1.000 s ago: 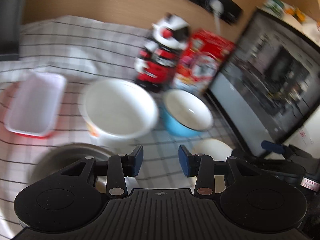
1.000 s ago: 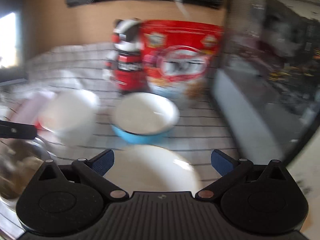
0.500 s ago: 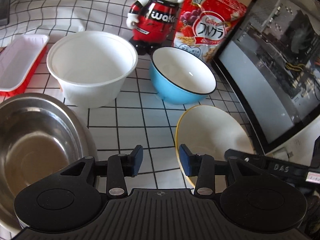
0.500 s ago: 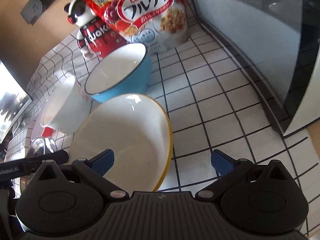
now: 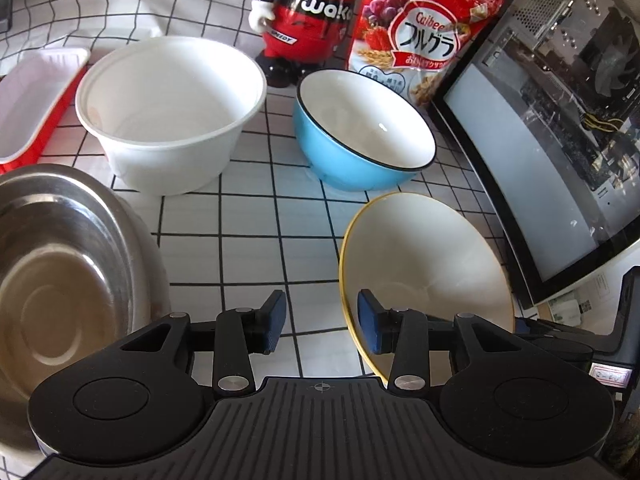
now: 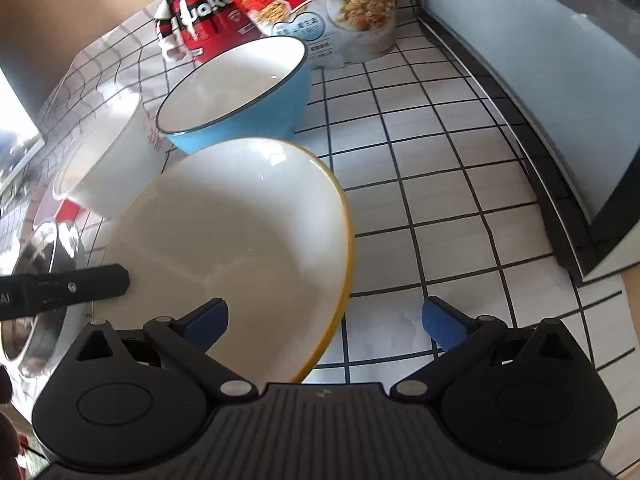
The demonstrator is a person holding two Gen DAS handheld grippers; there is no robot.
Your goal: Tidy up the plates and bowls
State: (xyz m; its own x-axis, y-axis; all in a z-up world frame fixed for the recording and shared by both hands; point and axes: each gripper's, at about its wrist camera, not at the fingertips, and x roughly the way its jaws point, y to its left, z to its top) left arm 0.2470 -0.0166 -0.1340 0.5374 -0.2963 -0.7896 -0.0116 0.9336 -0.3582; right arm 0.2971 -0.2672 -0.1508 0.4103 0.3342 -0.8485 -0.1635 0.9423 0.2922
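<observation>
My bench (image 5: 248, 216) has a white cloth with black squares on it. The biggest thing is a dark computer case with a see-through side (image 5: 560, 128), and it stands along the right edge of the bench. Next in size is my shiny metal bowl (image 5: 52, 276), at the near left side of the bench. Behind it sits a big white bowl (image 5: 168, 92), and a red tray with a white inside (image 5: 32, 96) is at the left edge. My cream bowl with the yellow rim (image 6: 224, 240) is at the near right, close to the computer case, and it looks tipped up on one side. A blue bowl with a white inside (image 5: 360, 128) sits just behind it, between the white bowl and the case. At the back of the bench stand a red cereal bag (image 5: 420, 36) and a red and black toy figure (image 5: 308, 20), side by side. My left tongs (image 5: 318, 322) are open only a little way and hold nothing. The left rim of the cream bowl sits between their tips, but I cannot tell if it touches them. My right tongs (image 6: 324, 320) are open wide and hold nothing, and the near rim of the cream bowl sits between their blue fingertips (image 6: 440, 322).
</observation>
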